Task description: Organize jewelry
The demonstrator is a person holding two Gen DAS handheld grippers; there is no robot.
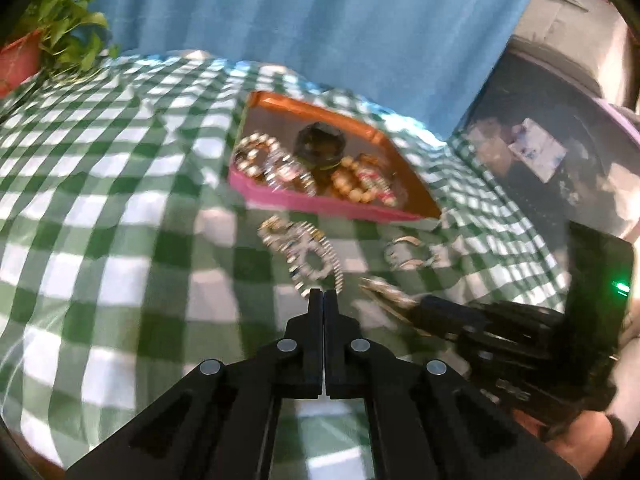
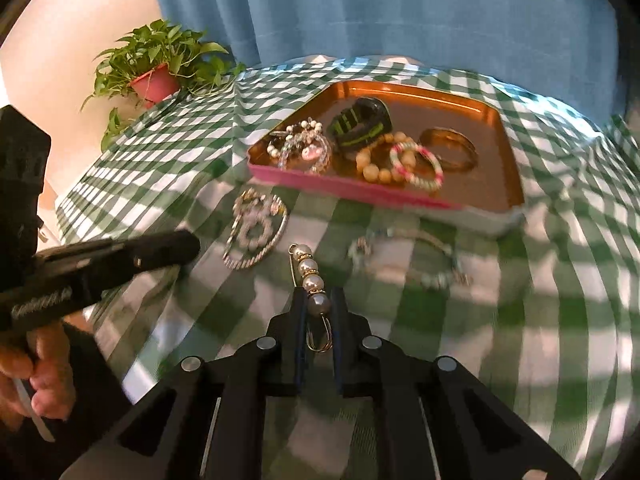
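Right gripper: black, nearest the right wrist lens, jaws narrow and pressed on the grey end pearl of a pearl brooch pin; gold clasp wire showing between the fingers, remaining pearls projecting forward above the cloth.

Left gripper: black, jaws fully together, nothing between them, tips just short of a rhinestone hoop earring. Same gripper seen from the right wrist view at left, held by a hand.

Rhinestone hoop earring: on the cloth, with a pearl flower centre, lying beside a smaller sparkling piece, just in front of the tray.

Silver chain piece: on the cloth to the right of the pin, near the tray's front edge; too blurred to name more closely, possibly a bracelet.

Tray: pink outer wall, copper interior, on the cloth beyond the loose pieces. Contents: pearl and crystal bracelets at left; black and green hair claw behind centre; beige bead bracelet; pink and white bead bracelet overlapping it; amber bangle at right.

Tablecloth: green and white gingham, rumpled.

Potted plant: green leaves, red pot, far left corner of the table.

Curtain: blue, behind the table.
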